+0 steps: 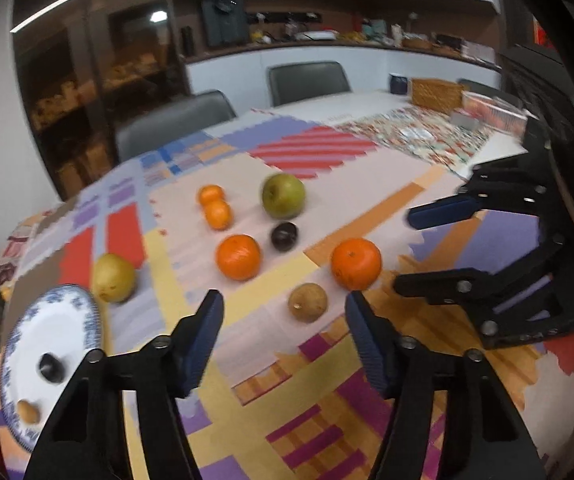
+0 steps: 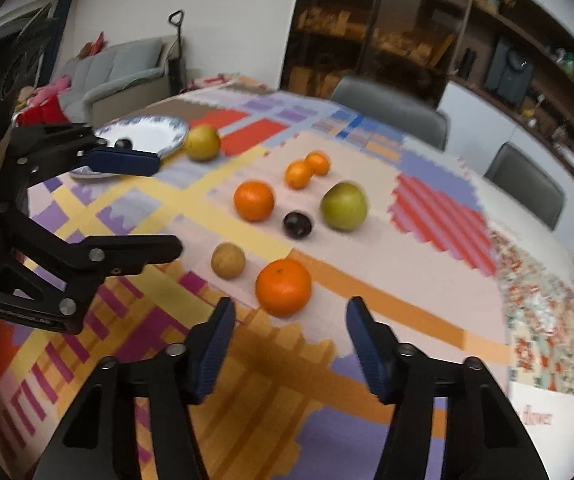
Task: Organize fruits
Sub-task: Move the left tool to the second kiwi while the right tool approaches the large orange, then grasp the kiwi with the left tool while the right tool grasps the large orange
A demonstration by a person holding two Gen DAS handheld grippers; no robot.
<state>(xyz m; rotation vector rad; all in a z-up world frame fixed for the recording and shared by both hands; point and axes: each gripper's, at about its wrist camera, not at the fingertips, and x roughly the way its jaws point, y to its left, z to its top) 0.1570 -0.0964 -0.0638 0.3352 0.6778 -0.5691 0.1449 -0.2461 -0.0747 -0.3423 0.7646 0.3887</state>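
Observation:
Loose fruit lies on a patchwork tablecloth: two small mandarins, a green apple, a dark plum, two oranges, a small brown fruit and a yellow fruit. A blue-rimmed plate at the left holds another plum and a brown fruit. My left gripper is open, with the small brown fruit just ahead of its tips. My right gripper is open just short of the near orange. Nothing is held.
Each gripper shows in the other's view, the right gripper to the right and the left gripper to the left, close together. Grey chairs line the far table edge. A wicker basket and boxes stand at the far right.

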